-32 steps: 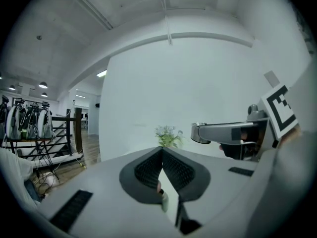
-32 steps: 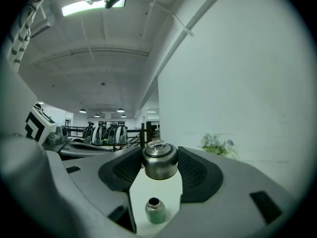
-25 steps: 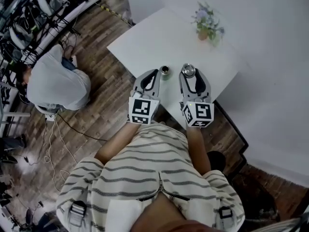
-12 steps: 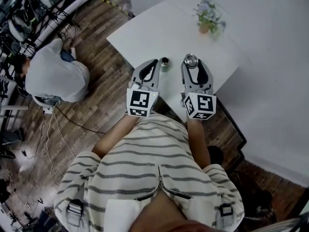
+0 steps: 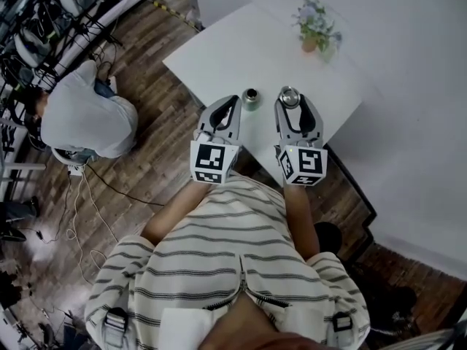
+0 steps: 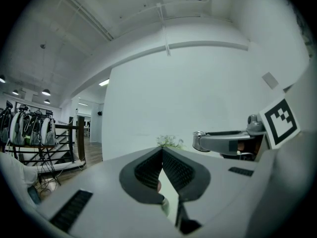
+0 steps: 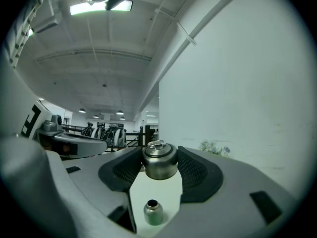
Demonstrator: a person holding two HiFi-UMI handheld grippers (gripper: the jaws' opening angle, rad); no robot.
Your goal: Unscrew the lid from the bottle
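Lid (image 7: 159, 162) off bottle (image 5: 251, 98), clamped in my right gripper (image 5: 290, 102). Bottle open, upright near table (image 5: 241, 49) edge, just left of lid. My left gripper (image 6: 162, 152) clenched, empty. Unscrewing looks done; next, set lid down gently.

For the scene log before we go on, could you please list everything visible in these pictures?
table: one, white, centre of head view
bottle: one, metallic, open, upright on table's near side
lid: one, silver, off the bottle, between jaws of right gripper
potted plant: one, pale flowers, table's far side
crouching person: one, grey top, wood floor left of table
cables: several, dark, floor at left
left gripper: one, grey, shut, empty
right gripper: one, grey, shut on lid
wearer's shirt: one, striped, bottom of view
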